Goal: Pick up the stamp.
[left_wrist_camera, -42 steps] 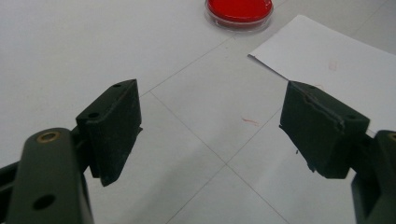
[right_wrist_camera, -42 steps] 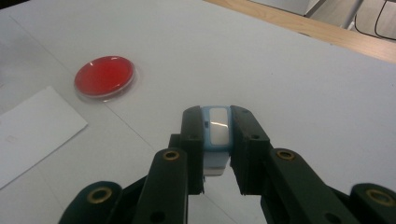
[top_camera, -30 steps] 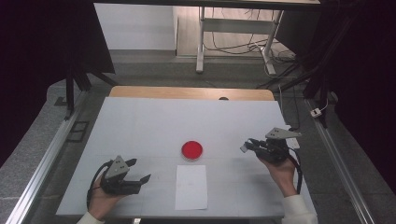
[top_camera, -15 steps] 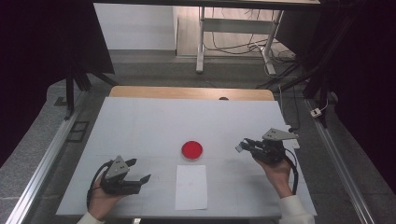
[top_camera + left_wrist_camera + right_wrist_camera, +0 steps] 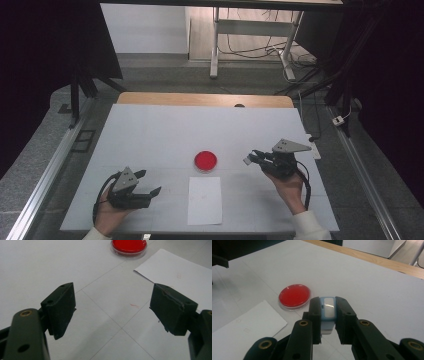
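Right gripper (image 5: 327, 315) clamps a pale-blue, white-faced block (image 5: 328, 311).

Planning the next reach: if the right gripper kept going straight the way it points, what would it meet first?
Probably the red dish: the right gripper, shut on a small blue-and-white block, points roughly at it, though depth is unclear.

Left tool (image 5: 150, 186) resting low, jaws wide apart, right tool (image 5: 251, 158) raised, jaws clamped together

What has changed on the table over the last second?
The right gripper, shut on a small pale blue object, has moved left toward the red dish. The left gripper stays open in place; the dish and the sheet of paper have not moved.
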`<state>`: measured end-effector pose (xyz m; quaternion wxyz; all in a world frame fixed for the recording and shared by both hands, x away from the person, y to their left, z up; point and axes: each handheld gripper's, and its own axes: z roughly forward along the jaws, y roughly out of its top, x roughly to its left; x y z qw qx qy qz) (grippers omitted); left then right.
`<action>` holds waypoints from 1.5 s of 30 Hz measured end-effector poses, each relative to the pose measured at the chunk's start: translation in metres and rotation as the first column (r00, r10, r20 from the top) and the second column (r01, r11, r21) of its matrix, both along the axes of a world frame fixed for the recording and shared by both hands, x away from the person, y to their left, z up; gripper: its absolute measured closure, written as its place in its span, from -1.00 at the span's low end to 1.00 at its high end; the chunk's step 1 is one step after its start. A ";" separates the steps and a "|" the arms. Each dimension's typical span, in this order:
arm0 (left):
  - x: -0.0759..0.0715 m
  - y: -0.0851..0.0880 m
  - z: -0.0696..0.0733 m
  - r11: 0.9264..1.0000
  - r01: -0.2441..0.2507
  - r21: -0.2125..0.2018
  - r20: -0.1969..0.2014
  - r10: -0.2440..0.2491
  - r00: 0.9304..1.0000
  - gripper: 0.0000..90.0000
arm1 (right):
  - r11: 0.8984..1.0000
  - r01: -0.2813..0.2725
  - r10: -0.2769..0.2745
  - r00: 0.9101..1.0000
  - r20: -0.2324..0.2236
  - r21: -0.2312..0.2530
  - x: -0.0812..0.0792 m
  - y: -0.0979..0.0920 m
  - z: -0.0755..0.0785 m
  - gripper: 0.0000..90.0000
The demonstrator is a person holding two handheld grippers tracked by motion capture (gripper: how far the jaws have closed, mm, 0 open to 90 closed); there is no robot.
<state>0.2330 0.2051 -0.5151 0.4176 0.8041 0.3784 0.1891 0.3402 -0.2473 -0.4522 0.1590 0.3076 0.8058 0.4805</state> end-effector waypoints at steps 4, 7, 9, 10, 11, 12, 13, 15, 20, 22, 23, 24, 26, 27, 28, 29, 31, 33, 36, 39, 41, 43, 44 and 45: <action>0.000 0.000 0.000 1.000 0.000 0.000 -0.001 0.000 1.000 -0.53 | 1.000 -0.004 0.004 1.000 0.000 0.003 -0.001 0.003 0.000 0.66; 0.000 0.000 0.000 1.000 -0.001 -0.013 -0.006 0.001 1.000 -0.53 | 0.999 -0.015 0.016 1.000 -0.018 0.035 -0.003 0.006 0.000 0.66; -0.001 0.001 0.000 1.000 -0.004 -0.013 -0.005 0.004 1.000 -0.53 | 0.999 -0.022 0.023 1.000 -0.020 0.044 -0.006 0.010 0.001 0.66; -0.001 0.001 0.000 1.000 -0.005 -0.013 -0.006 0.005 1.000 -0.53 | 0.998 -0.027 0.028 0.999 -0.021 0.050 -0.007 0.011 0.001 0.66; -0.001 0.001 0.000 1.000 -0.005 -0.020 -0.010 0.005 1.000 -0.53 | 0.998 -0.031 0.032 0.999 -0.026 0.050 -0.008 0.013 0.000 0.66; -0.001 0.001 0.000 1.000 -0.005 -0.020 -0.010 0.005 1.000 -0.53 | 0.998 -0.039 0.040 0.999 -0.023 0.048 -0.008 0.015 0.000 0.66; -0.001 0.001 0.001 1.000 -0.004 -0.027 -0.012 0.004 1.000 -0.53 | 0.998 -0.043 0.044 0.999 -0.022 0.044 -0.009 0.017 0.000 0.66; -0.001 0.001 0.001 0.999 0.002 -0.042 -0.016 -0.002 1.000 -0.53 | 0.998 -0.051 0.052 0.998 -0.023 0.041 -0.010 0.020 0.000 0.66; -0.001 -0.001 0.001 0.999 0.008 -0.039 -0.017 -0.008 1.000 -0.53 | 0.996 -0.083 0.083 0.996 -0.013 0.037 -0.015 0.031 0.000 0.66; 0.000 -0.001 0.001 0.999 0.006 -0.033 -0.016 -0.007 1.000 -0.53 | 0.995 -0.090 0.090 0.996 -0.012 0.032 -0.016 0.033 0.000 0.66; 0.000 -0.001 0.001 0.999 0.005 -0.035 -0.016 -0.006 1.000 -0.53 | 0.995 -0.090 0.090 0.996 -0.012 0.032 -0.016 0.033 0.000 0.66; 0.000 -0.001 0.001 0.999 0.005 -0.034 -0.017 -0.006 1.000 -0.53 | 0.995 -0.093 0.093 0.996 -0.011 0.032 -0.017 0.035 0.000 0.66; 0.000 0.000 0.000 0.999 0.003 -0.032 -0.018 -0.003 1.000 -0.53 | 0.994 -0.103 0.103 0.995 -0.004 0.036 -0.017 0.039 0.000 0.66; 0.000 0.000 0.000 0.999 0.002 -0.033 -0.019 -0.003 1.000 -0.53 | 0.994 -0.103 0.103 0.995 -0.004 0.036 -0.017 0.039 0.000 0.66; 0.000 0.000 -0.001 0.999 0.001 -0.033 -0.020 -0.002 1.000 -0.53 | 0.993 -0.113 0.113 0.994 -0.006 0.034 -0.017 0.041 0.000 0.66; 0.000 0.000 -0.001 0.999 0.000 -0.033 -0.020 -0.001 1.000 -0.53 | 0.993 -0.113 0.114 0.994 -0.007 0.036 -0.017 0.042 -0.001 0.66; 0.001 -0.001 -0.001 1.000 -0.001 -0.029 -0.020 0.000 1.000 -0.53 | 0.991 -0.126 0.127 0.992 -0.011 0.043 -0.018 0.046 -0.002 0.66; 0.002 -0.002 -0.002 1.000 0.003 -0.028 -0.020 -0.004 1.000 -0.53 | 0.991 -0.130 0.131 0.991 -0.015 0.042 -0.019 0.047 -0.003 0.66; 0.002 -0.002 -0.002 1.000 0.005 -0.027 -0.019 -0.005 1.000 -0.53 | 0.990 -0.137 0.138 0.990 -0.022 0.044 -0.022 0.051 -0.005 0.66; 0.002 -0.002 -0.001 0.999 0.005 -0.034 -0.016 -0.006 1.000 -0.53 | 0.988 -0.150 0.151 0.988 -0.023 0.043 -0.025 0.056 -0.006 0.66; 0.002 -0.002 -0.001 0.999 0.008 -0.035 -0.016 -0.009 1.000 -0.53 | 0.987 -0.153 0.155 0.988 -0.026 0.044 -0.028 0.059 -0.007 0.66; 0.002 -0.002 -0.001 0.999 0.009 -0.035 -0.015 -0.010 1.000 -0.53 | 0.985 -0.165 0.166 0.986 -0.029 0.042 -0.030 0.065 -0.009 0.66; 0.002 -0.002 -0.001 0.999 0.010 -0.035 -0.015 -0.011 1.000 -0.53 | 0.984 -0.171 0.173 0.985 -0.030 0.040 -0.031 0.066 -0.009 0.66; 0.002 -0.002 -0.001 0.999 0.012 -0.033 -0.015 -0.013 1.000 -0.53 | 0.983 -0.178 0.179 0.983 -0.031 0.040 -0.032 0.068 -0.009 0.66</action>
